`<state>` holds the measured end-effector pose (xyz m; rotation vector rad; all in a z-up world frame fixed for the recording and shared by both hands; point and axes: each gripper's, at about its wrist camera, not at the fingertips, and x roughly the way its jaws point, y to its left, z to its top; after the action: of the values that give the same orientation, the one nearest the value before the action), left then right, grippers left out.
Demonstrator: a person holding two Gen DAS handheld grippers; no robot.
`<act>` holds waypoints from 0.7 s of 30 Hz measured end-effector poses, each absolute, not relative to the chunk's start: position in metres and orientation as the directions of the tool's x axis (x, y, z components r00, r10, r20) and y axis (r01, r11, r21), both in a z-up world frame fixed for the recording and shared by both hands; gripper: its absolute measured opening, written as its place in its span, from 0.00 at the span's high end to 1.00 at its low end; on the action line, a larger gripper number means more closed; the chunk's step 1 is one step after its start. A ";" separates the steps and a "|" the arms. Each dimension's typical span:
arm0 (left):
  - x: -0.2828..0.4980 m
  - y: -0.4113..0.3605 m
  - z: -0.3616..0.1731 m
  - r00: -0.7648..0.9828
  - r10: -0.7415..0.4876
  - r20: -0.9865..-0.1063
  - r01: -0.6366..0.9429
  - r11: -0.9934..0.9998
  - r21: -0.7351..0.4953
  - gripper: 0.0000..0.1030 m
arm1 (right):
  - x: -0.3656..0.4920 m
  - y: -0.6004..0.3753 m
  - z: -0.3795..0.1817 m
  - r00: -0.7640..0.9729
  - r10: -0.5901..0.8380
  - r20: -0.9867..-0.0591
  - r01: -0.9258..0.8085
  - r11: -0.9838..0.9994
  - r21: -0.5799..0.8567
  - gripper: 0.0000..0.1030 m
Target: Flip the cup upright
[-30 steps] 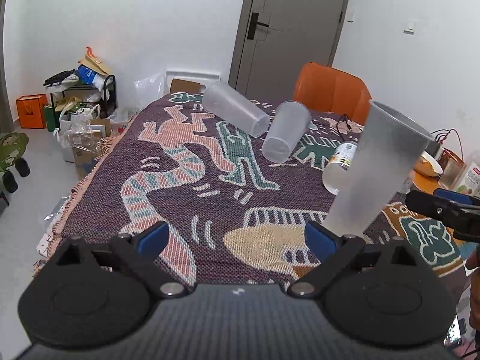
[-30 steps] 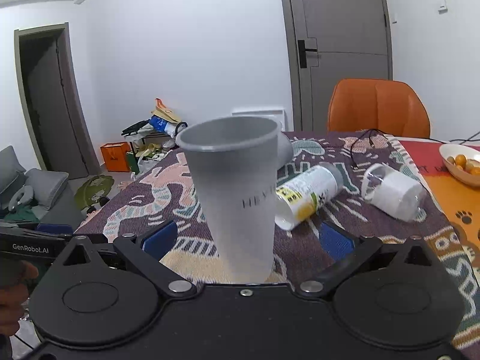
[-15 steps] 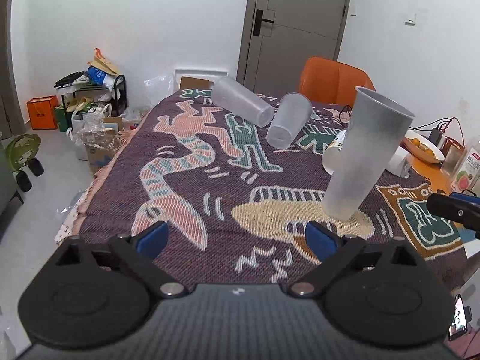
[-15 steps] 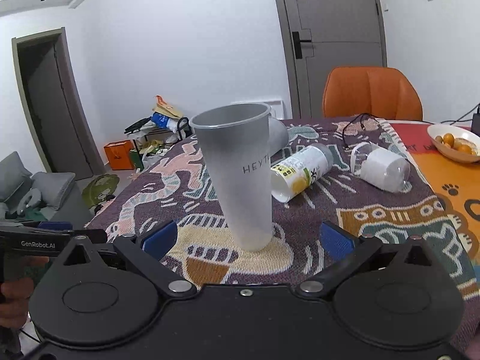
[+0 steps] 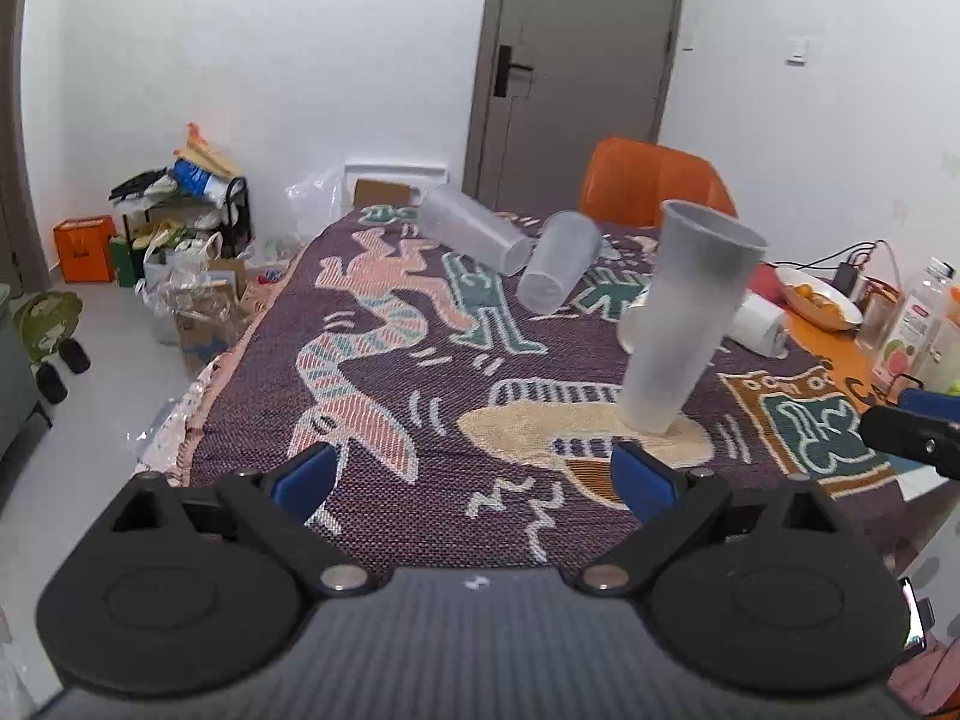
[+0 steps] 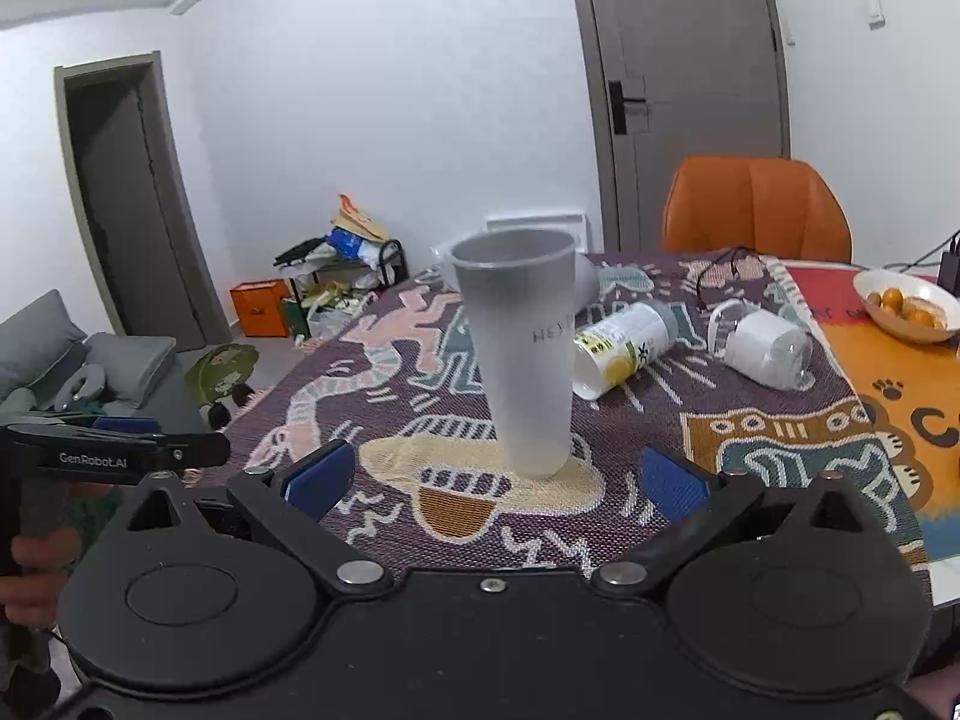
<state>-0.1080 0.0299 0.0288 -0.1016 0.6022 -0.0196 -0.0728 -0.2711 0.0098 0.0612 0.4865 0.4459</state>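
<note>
A tall frosted grey cup (image 5: 684, 318) stands upright on the patterned tablecloth (image 5: 384, 372); it also shows in the right wrist view (image 6: 525, 354), mouth up, with dark lettering on its side. My left gripper (image 5: 474, 474) is open and empty, short of the cup and to its left. My right gripper (image 6: 492, 480) is open and empty, just short of the cup's base. Two more frosted cups (image 5: 474, 228) (image 5: 558, 267) lie on their sides at the far end.
A white bottle with a yellow label (image 6: 624, 345) and a white mug (image 6: 765, 345) lie on their sides behind the upright cup. A bowl of oranges (image 6: 906, 303) sits at the right. An orange chair (image 6: 756, 210) stands at the far end.
Both grippers have drawn back from the upright cup, which now stands farther off and alone on the cloth. Both stay open.
</note>
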 end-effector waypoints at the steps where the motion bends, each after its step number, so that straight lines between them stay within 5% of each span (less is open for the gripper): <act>1: -0.112 0.029 0.030 0.828 -0.052 -0.558 -0.004 0.995 -0.099 0.06 | -0.076 -0.272 0.012 0.789 0.432 -0.436 -0.404 0.901 0.160 0.00; 21: -0.128 0.021 0.040 0.842 -0.057 -0.537 0.024 0.997 -0.069 0.06 | -0.086 -0.284 0.019 0.762 0.500 -0.411 -0.431 0.866 0.254 0.00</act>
<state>-0.1275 0.0205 0.0402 -0.0603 0.5690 -0.0427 -0.0862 -0.2838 0.0194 0.1476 0.4884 0.5078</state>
